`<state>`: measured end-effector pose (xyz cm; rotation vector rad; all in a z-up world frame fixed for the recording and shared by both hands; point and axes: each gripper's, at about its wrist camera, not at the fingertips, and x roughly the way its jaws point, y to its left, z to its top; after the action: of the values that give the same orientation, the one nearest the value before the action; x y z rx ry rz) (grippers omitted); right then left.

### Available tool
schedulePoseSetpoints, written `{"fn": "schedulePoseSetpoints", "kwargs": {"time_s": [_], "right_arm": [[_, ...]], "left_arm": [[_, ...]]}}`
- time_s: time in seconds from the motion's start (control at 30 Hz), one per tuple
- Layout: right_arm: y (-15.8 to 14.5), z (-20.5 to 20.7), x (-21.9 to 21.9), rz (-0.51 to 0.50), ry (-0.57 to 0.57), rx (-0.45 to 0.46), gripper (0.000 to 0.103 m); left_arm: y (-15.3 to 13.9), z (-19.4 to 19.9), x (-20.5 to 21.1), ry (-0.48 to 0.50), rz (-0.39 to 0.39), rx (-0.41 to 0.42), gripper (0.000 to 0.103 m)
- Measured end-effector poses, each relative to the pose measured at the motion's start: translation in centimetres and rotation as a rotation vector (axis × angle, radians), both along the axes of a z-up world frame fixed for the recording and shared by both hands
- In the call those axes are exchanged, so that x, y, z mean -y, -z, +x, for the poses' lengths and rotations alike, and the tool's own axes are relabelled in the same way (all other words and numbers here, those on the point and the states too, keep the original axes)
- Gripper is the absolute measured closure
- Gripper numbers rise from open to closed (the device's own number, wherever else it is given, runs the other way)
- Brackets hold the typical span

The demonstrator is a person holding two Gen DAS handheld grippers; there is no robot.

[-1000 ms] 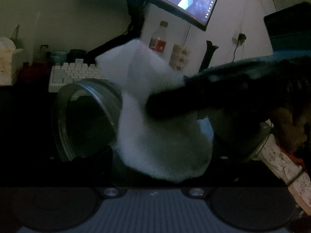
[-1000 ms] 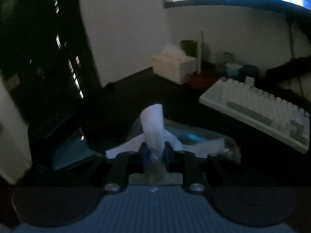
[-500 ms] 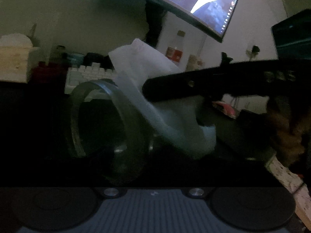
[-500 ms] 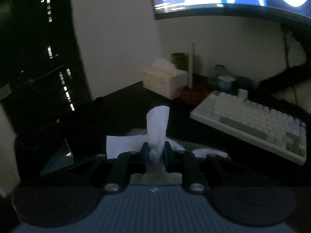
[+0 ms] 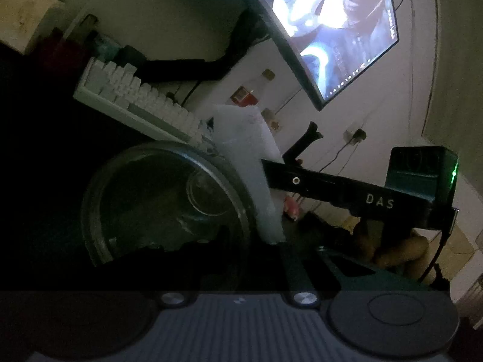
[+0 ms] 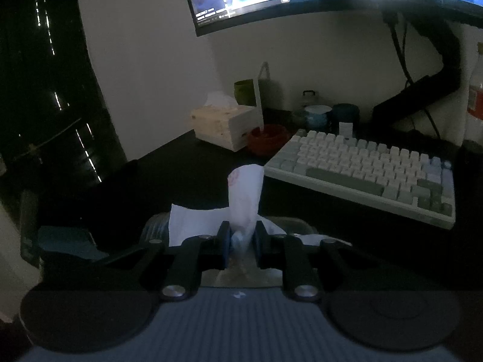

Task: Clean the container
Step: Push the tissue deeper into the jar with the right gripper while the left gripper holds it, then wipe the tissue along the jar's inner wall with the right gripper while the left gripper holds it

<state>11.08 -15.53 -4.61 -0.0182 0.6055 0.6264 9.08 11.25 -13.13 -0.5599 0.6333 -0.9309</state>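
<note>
While the right tool point(image 6: 240, 239) pinches the white tissue point(image 6: 244, 199) and the left tool point(image 5: 241, 259) has just been closing on the clear container's point(image 5: 163, 205) rim, wiping should press evenly inside.

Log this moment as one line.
left gripper: jaws just closed onto container wall | right gripper: shut on tissue | tissue: outside container

Tissue point(image 6: 244, 199) white, faint red mark near its tip. Container point(image 5: 163, 205) clear. Keyboard point(image 6: 371, 172) white and grey-green keys. Desk point(image 6: 187, 163) black.
</note>
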Motion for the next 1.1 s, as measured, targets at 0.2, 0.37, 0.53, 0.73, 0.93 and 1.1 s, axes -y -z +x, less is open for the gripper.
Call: {"fn": "schedulePoseSetpoints", "kwargs": {"time_s": [0.2, 0.37, 0.53, 0.73, 0.93, 1.1], "right_arm": [[0.0, -0.2, -0.5, -0.017, 0.008, 0.018, 0.084], [-0.1, -0.6, -1.7, -0.029, -0.025, 0.028, 0.084], [0.0, -2.1, -3.1, -0.068, -0.09, 0.075, 0.084], [0.1, -0.4, -0.6, -0.05, 0.035, 0.038, 0.084], [0.3, -1.7, -2.6, 0.079, -0.097, 0.021, 0.084], [0.1, -1.3, -2.5, 0.003, -0.046, 0.043, 0.085]], "left_arm": [[-1.8, -3.8, 3.6, -0.111, 0.428, 0.215, 0.072], [-1.6, -4.3, 5.2, -0.153, 0.554, 0.247, 0.072], [-1.7, -4.3, 4.9, -0.149, 0.549, 0.238, 0.072], [-1.8, -4.1, 5.3, -0.152, 0.548, 0.235, 0.072], [-1.6, -3.8, 4.9, -0.166, 0.543, 0.228, 0.072], [-1.8, -3.7, 5.0, -0.174, 0.542, 0.223, 0.071]]}}
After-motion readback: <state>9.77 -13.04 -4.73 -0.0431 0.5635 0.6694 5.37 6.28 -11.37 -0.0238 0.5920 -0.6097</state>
